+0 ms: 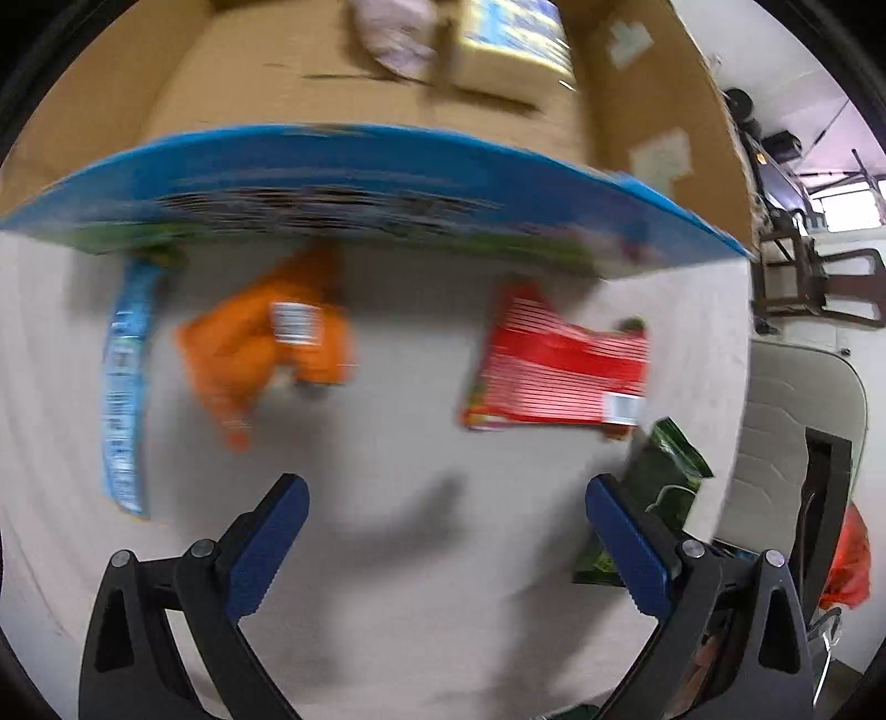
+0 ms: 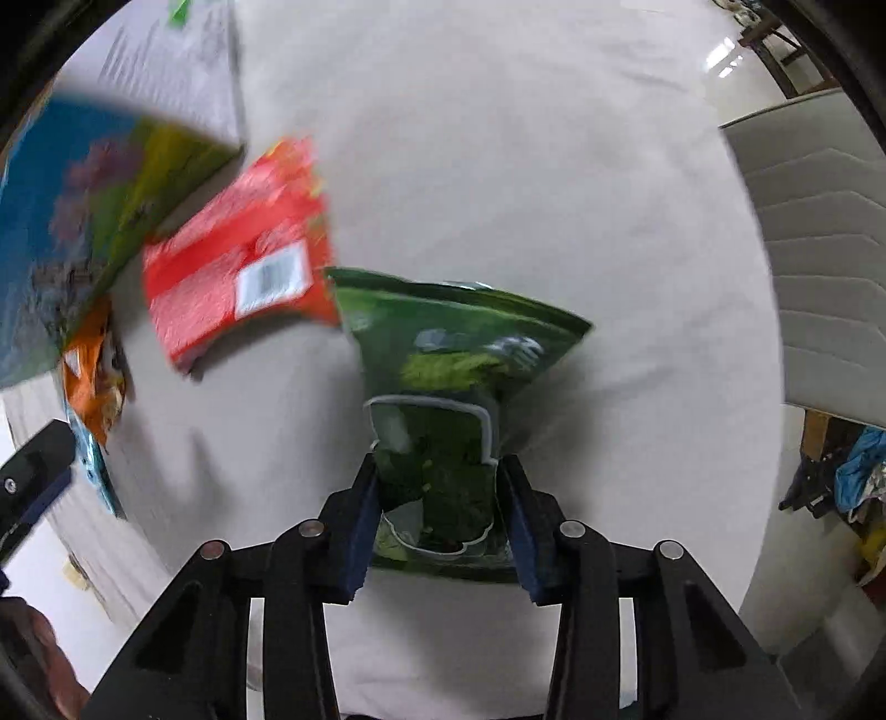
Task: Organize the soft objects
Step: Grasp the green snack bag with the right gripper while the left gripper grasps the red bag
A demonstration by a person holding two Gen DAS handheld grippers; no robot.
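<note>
My right gripper (image 2: 440, 471) is shut on a green snack bag (image 2: 454, 354), held above the white cloth; the bag also shows in the left wrist view (image 1: 664, 471). A red packet (image 2: 238, 260) lies on the cloth just left of it, also seen in the left wrist view (image 1: 559, 365). An orange bag (image 1: 266, 343) and a light blue packet (image 1: 124, 387) lie further left. My left gripper (image 1: 446, 498) is open and empty, above the cloth in front of the orange and red packets.
An open cardboard box (image 1: 288, 83) with a blue printed front wall (image 1: 343, 194) stands behind the packets; it holds a pale bag (image 1: 393, 33) and a yellow-blue pack (image 1: 515, 39). A grey chair (image 2: 819, 266) stands at the right table edge.
</note>
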